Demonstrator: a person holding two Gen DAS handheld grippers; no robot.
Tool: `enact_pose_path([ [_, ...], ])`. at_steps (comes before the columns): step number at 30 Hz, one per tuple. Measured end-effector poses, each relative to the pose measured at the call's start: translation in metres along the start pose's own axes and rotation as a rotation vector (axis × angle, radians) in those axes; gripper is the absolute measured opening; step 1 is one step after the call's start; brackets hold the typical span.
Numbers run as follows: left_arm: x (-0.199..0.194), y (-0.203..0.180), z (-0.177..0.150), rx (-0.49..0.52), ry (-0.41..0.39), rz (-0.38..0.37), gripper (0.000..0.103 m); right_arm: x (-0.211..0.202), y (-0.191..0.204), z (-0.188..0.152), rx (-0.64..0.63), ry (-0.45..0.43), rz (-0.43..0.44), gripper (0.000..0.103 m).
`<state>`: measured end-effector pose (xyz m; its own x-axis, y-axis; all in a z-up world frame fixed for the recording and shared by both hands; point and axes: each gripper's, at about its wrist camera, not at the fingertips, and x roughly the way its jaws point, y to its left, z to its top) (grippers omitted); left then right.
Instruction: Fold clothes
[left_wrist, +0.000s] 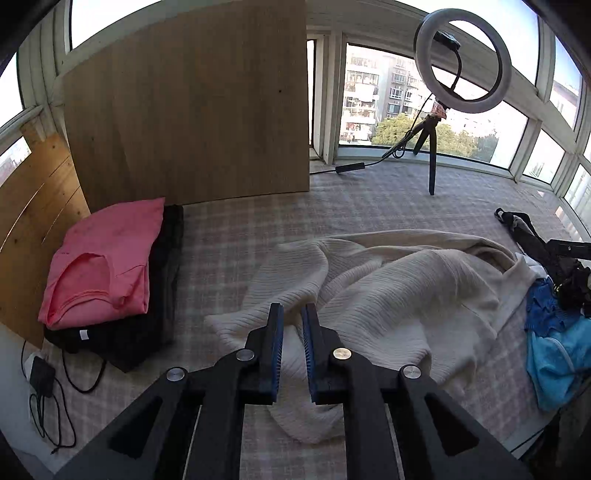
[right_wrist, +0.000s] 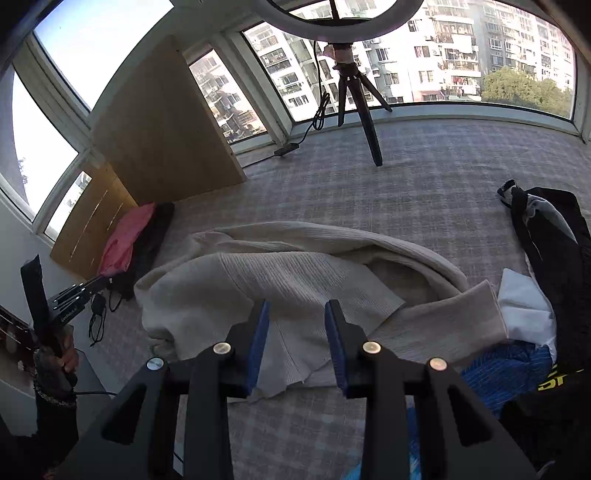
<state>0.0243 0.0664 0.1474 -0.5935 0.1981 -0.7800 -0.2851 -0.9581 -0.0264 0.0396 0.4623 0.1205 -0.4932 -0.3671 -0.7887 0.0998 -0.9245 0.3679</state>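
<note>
My left gripper (left_wrist: 292, 314) hangs narrowly parted, empty, over the cream sweater (left_wrist: 388, 295). My right gripper (right_wrist: 297, 310) gapes wider, holding nothing.

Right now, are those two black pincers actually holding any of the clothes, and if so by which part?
Nothing is held. The left gripper and right gripper both hang open above the cream sweater, with no fabric between their pads.

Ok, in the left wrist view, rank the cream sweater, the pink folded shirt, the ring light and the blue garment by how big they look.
1. cream sweater, clearly the largest.
2. pink folded shirt.
3. and 4. ring light and blue garment: too alike to rank; the garment is cut by the frame edge and the light stands farther away.
</note>
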Motion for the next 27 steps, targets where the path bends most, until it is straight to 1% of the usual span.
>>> enact_pose_path([
  [2,-0.002,-0.002,-0.004,0.0,0.003,0.005,0.014,0.035,0.016,-0.001,-0.057,0.036,-0.015,0.032],
  [4,-0.006,0.003,-0.007,-0.019,0.0,0.007,0.014,0.067,0.038,0.003,-0.11,0.079,0.014,0.04],
  [5,-0.009,0.007,-0.008,-0.036,-0.003,0.007,0.015,0.081,0.05,0.007,-0.127,0.092,0.03,0.042],
  [6,-0.011,0.013,-0.009,-0.055,-0.006,0.009,0.017,0.097,0.062,0.011,-0.141,0.101,0.042,0.045],
  [7,-0.012,0.019,-0.01,-0.072,-0.008,0.015,0.019,0.112,0.072,0.016,-0.156,0.111,0.048,0.051],
  [9,-0.014,0.029,-0.015,-0.104,-0.008,0.028,0.02,0.141,0.088,0.024,-0.201,0.125,0.015,0.056],
  [10,-0.015,0.033,-0.017,-0.116,-0.006,0.036,0.02,0.154,0.094,0.027,-0.229,0.129,-0.014,0.055],
  [11,-0.015,0.037,-0.019,-0.123,-0.003,0.045,0.02,0.163,0.097,0.027,-0.243,0.147,-0.023,0.047],
  [12,-0.015,0.04,-0.022,-0.13,-0.001,0.053,0.02,0.171,0.098,0.027,-0.251,0.171,-0.022,0.018],
  [13,-0.015,0.043,-0.024,-0.137,0.002,0.059,0.02,0.17,0.096,0.027,-0.238,0.187,-0.002,0.014],
  [15,-0.015,0.049,-0.027,-0.152,0.0,0.065,0.02,0.144,0.086,0.029,-0.199,0.154,0.059,0.012],
  [18,-0.013,0.056,-0.028,-0.165,-0.001,0.065,0.02,0.063,0.057,0.025,-0.135,0.04,0.104,0.01],
  [20,-0.01,0.057,-0.028,-0.165,0.003,0.052,0.02,0.005,0.03,0.015,-0.097,-0.026,0.071,0.01],
  [21,-0.007,0.056,-0.027,-0.161,0.007,0.043,0.02,-0.022,0.007,0.008,-0.07,-0.049,0.026,0.009],
  [22,-0.003,0.053,-0.027,-0.152,0.012,0.035,0.02,-0.041,-0.013,-0.004,-0.048,-0.03,-0.056,0.004],
  [24,0.005,0.045,-0.026,-0.133,0.021,0.02,0.02,-0.071,-0.048,-0.03,-0.013,0.044,-0.247,0.004],
  [25,0.01,0.04,-0.026,-0.126,0.027,0.006,0.02,-0.08,-0.059,-0.043,-0.021,0.107,-0.324,0.005],
  [26,0.015,0.034,-0.026,-0.12,0.036,-0.014,0.02,-0.088,-0.064,-0.052,-0.029,0.143,-0.383,0.005],
  [27,0.021,0.027,-0.026,-0.112,0.046,-0.034,0.02,-0.097,-0.065,-0.054,-0.032,0.133,-0.422,0.006],
])
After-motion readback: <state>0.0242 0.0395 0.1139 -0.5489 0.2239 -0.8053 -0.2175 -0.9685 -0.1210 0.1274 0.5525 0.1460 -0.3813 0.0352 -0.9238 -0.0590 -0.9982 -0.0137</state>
